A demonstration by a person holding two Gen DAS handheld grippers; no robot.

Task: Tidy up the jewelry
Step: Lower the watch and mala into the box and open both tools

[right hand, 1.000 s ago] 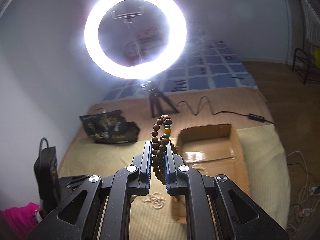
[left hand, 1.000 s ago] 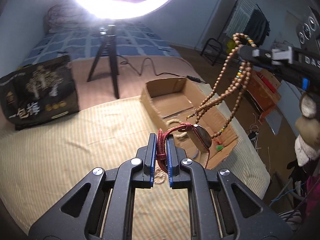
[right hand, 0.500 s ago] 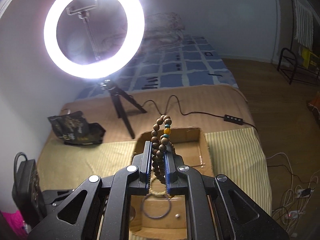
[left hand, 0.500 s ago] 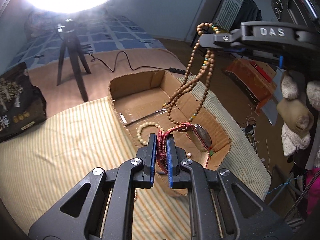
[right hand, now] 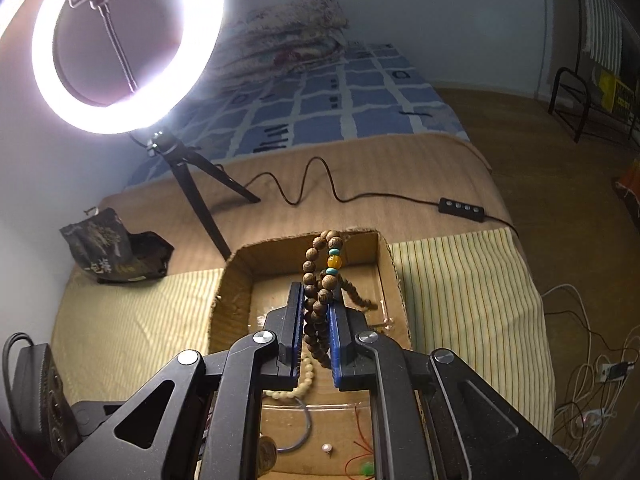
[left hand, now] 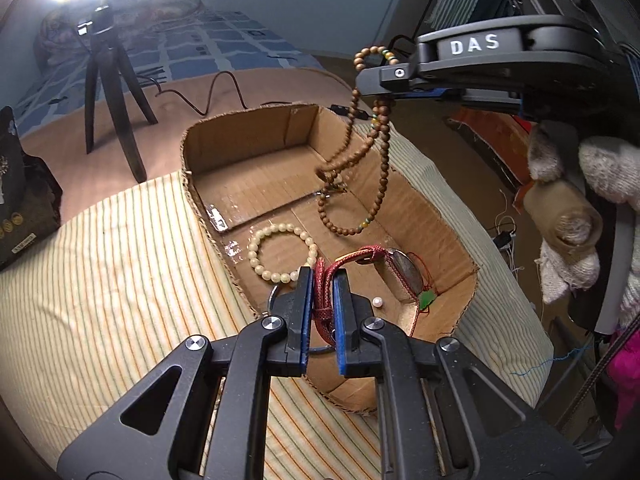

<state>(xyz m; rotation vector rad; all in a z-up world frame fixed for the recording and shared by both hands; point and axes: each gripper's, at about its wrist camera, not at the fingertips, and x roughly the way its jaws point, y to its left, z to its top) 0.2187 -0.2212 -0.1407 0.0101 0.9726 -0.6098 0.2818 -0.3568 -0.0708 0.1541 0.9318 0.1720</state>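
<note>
My left gripper point(left hand: 322, 276) is shut on the red woven strap of a watch point(left hand: 402, 270) and holds it over the near end of the open cardboard box point(left hand: 240, 128). My right gripper point(right hand: 316, 292) is shut on a long string of brown wooden beads point(right hand: 316, 280). In the left wrist view the right gripper point(left hand: 394, 80) hangs the wooden beads point(left hand: 384, 160) above the box's middle. A cream bead bracelet point(left hand: 280, 252), a loose pearl point(left hand: 377, 302) and a green pendant point(left hand: 427, 300) lie on the box floor.
The box point(right hand: 228, 276) rests on a striped cloth point(left hand: 100, 280) on a bed. A ring light point(right hand: 124, 48) on a tripod point(left hand: 112, 92) stands behind it with a cable point(right hand: 360, 196). A dark bag point(right hand: 112, 252) lies at the left. Plush toys point(left hand: 580, 208) hang at the right.
Both grippers have moved forward and down over the box with their jewelry still held. The hanging beads now dangle lower inside the box.
</note>
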